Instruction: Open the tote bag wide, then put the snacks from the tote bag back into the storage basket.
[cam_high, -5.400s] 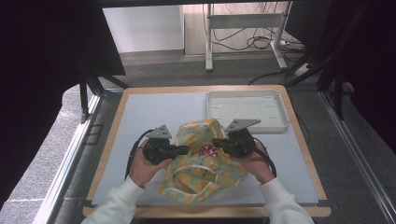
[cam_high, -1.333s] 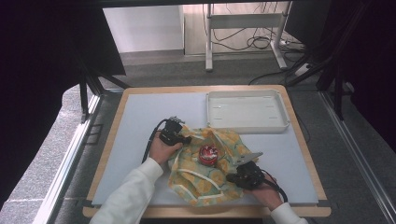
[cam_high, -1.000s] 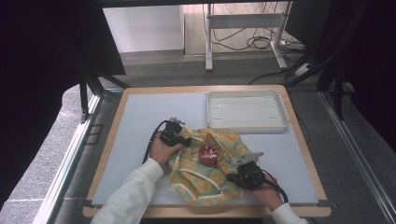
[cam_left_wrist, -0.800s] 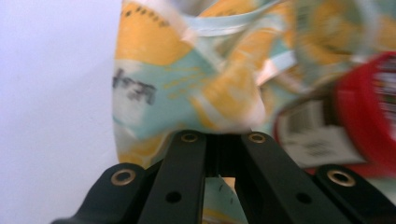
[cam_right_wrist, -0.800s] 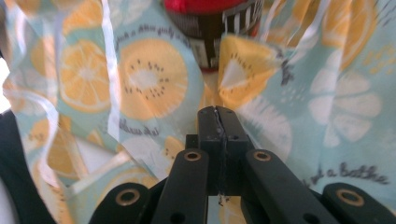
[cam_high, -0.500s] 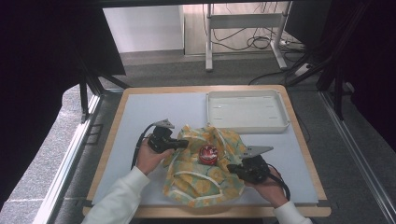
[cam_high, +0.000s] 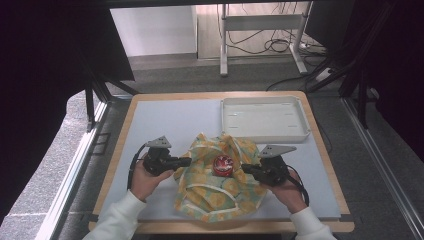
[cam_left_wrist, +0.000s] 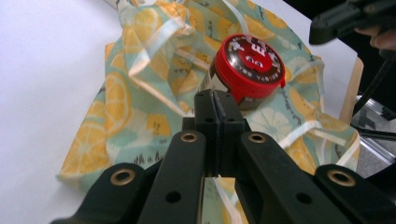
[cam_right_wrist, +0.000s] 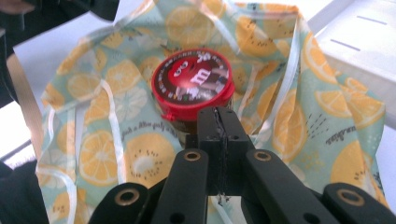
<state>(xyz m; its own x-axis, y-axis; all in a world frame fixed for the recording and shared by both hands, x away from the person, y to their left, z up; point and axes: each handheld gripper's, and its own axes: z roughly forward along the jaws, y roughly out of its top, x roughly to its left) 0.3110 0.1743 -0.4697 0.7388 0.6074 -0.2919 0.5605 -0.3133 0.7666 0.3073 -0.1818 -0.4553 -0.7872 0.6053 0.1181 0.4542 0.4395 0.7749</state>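
I had the lemon-print cloth (cam_high: 220, 185) lying toward the near edge of the worktop (cam_high: 165, 120), about midway along it, with the red-lidded jar (cam_high: 221, 164) standing upright on its middle. My left gripper (cam_high: 186, 161) had its jaws pressed together on the cloth's left edge, and my right gripper (cam_high: 246, 169) was pinching the cloth's right edge the same way, one on each side of the jar. I judged this the wrapping step: both sides gathered, none yet over the lid. Next I needed to lift both edges and cross them above the jar without tipping it. The white tray (cam_high: 264, 119) sat at the far right corner.
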